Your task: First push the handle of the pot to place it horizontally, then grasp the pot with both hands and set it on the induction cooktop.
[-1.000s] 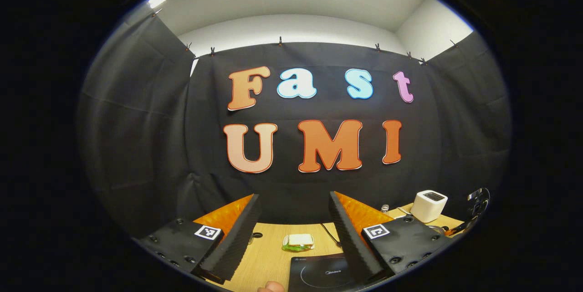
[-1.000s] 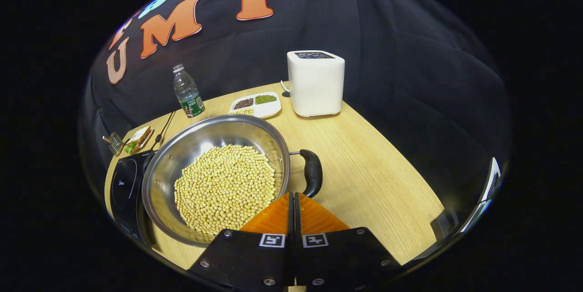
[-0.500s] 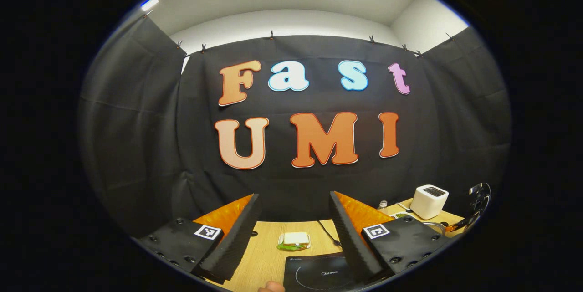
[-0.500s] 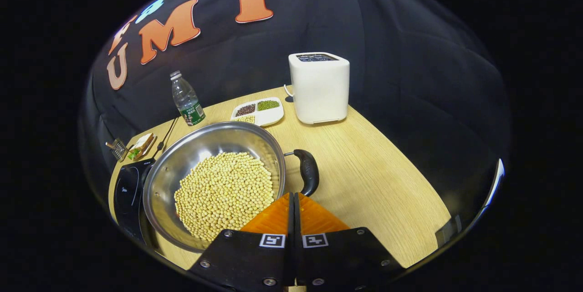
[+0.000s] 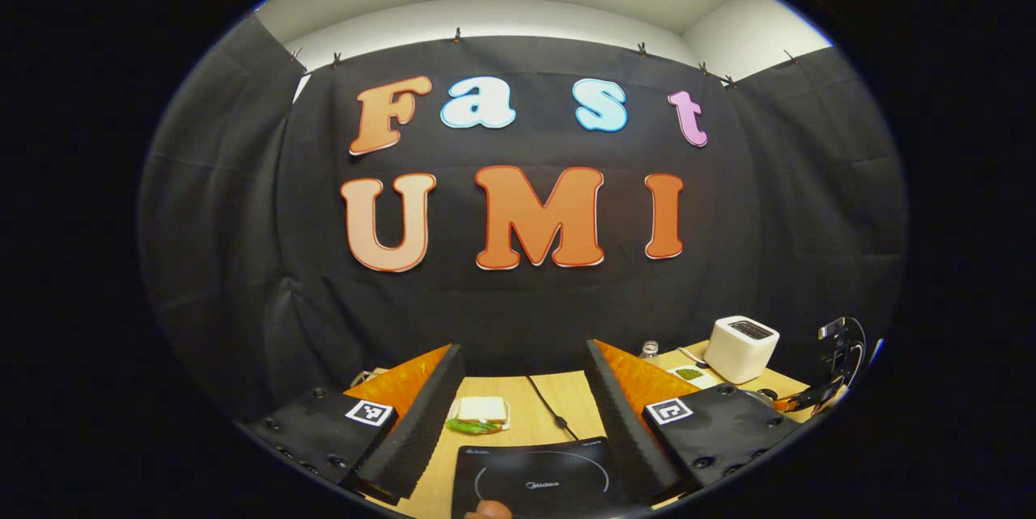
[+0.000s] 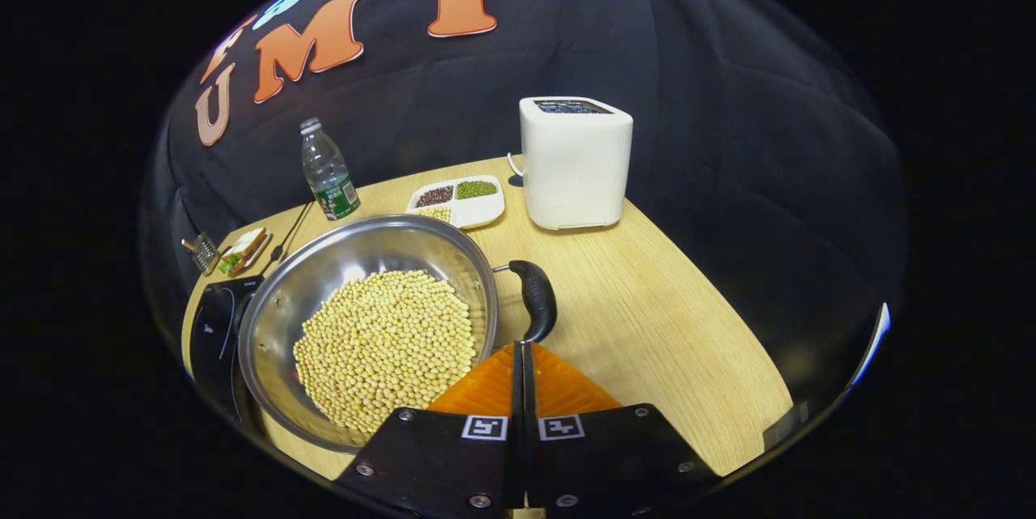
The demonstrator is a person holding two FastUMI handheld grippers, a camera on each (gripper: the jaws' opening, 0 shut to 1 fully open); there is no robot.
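Wooden table (image 6: 647,325), black cloth wall behind. Ahead-left of your right gripper (image 6: 522,353), fingers pressed together on nothing: cooktop (image 6: 212,325), bean-filled pot (image 6: 368,325), its handle (image 6: 536,299) at the fingertips; toaster (image 6: 576,161) beyond. Your left gripper (image 5: 522,389) gapes above the cooktop.

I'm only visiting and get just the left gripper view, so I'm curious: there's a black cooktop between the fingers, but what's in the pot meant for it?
Observer: In the right gripper view, the steel pot holds a bed of yellow soybeans.
Operator: Is anything gripping it?
Observer: No. The right gripper is shut, with its tips at the near end of the pot's black handle.
Operator: Is the pot on the cooktop?
Observer: No. It stands beside the induction cooktop, and its rim hides part of the cooktop's edge.
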